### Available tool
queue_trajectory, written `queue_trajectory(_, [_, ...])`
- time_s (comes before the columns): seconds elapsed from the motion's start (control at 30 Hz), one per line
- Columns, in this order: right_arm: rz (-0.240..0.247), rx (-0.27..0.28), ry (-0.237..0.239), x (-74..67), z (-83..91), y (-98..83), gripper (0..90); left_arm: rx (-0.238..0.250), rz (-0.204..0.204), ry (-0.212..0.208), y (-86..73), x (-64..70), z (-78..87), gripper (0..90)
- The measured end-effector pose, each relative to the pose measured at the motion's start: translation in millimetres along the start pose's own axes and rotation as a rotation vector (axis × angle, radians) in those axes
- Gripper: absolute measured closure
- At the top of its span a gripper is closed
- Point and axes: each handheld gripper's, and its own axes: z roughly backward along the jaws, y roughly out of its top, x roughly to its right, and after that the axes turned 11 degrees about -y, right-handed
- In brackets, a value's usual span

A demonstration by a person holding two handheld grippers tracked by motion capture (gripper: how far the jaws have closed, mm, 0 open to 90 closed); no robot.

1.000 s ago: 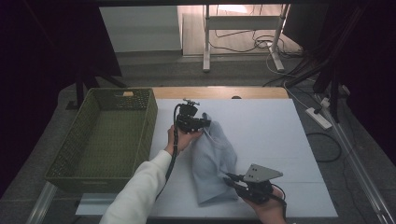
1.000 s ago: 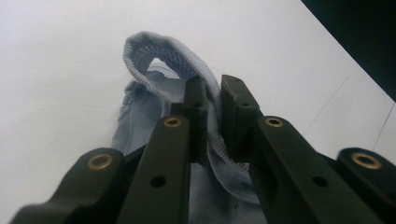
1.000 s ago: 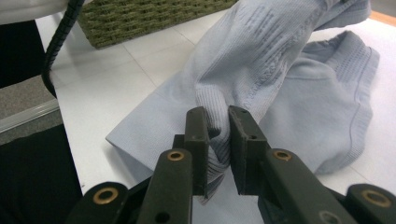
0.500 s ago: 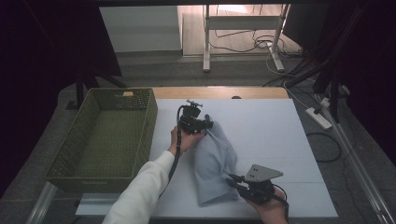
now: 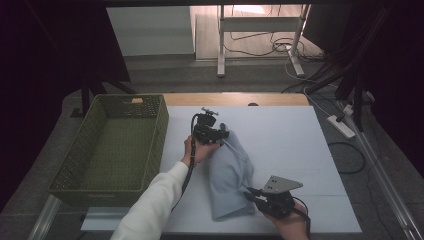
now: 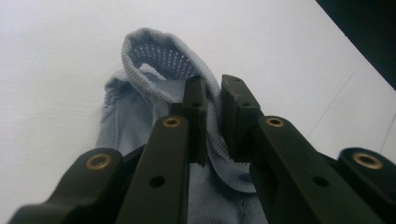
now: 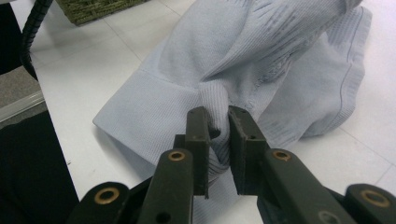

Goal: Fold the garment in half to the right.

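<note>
Since the earlier frames the left gripper (image 5: 223,134) has drawn the top of the pale blue garment (image 5: 229,175) slightly away from the green basket (image 5: 112,145), while the right gripper (image 5: 251,193) has kept its place. Both pairs of jaws are closed on cloth: the left on a ribbed edge (image 6: 212,135), the right on a ribbed fold (image 7: 215,126). The garment lies on the white desk (image 5: 300,150), just right of the basket, stretched between the two grippers.
</note>
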Motion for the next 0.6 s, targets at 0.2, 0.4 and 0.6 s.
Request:
queue_trajectory(0.2, [-0.012, -0.029, -0.003, 1.4, -1.6, -1.9, 78.9, -0.017, -0.002, 0.005, -0.2, -2.1, -5.2, 79.9])
queue_trajectory(0.4, [-0.012, -0.039, -0.003, 2.1, -1.7, -2.8, 79.3, -0.028, -0.006, 0.005, 0.3, -2.4, -9.8, 79.8])
queue_trajectory(0.6, [-0.014, -0.053, -0.005, 2.6, -1.8, -3.8, 79.6, -0.028, 0.0, -0.003, 0.0, -3.2, -11.5, 79.1])
